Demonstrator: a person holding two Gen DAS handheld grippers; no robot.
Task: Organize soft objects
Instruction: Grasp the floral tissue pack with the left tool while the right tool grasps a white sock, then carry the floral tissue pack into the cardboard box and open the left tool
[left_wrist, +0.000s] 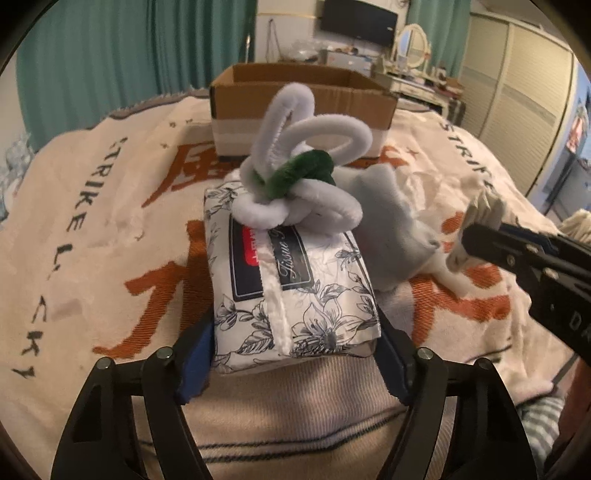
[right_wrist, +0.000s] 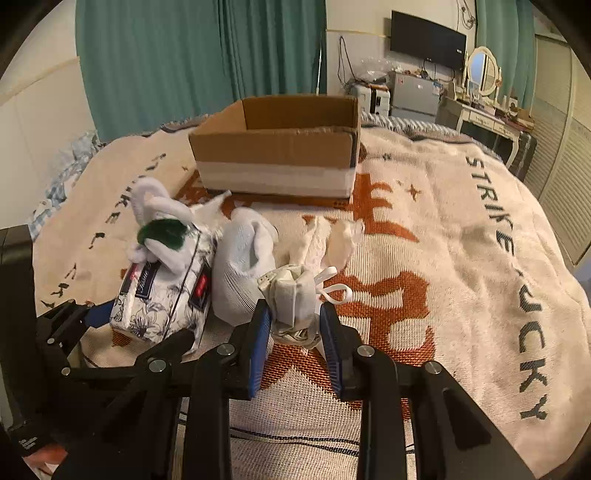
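In the left wrist view, the left gripper (left_wrist: 295, 354) at lower centre has its blue pads against both sides of a floral tissue pack (left_wrist: 291, 284), pinching it. A bundle of white and green chenille loops (left_wrist: 299, 173) sits on the pack's far end. Just right of the pack lies a pale grey sock (left_wrist: 391, 225) on the cream and orange blanket (left_wrist: 92, 229) covering the bed. An open cardboard box (left_wrist: 303, 107) stands at upper centre, beyond the pack. In the right wrist view, the right gripper (right_wrist: 295, 332) at lower centre is pressed narrowly on a small crumpled cloth pouch (right_wrist: 291, 295) with a white loop; a white fabric scrap (right_wrist: 343, 240) lies beyond it on the blanket
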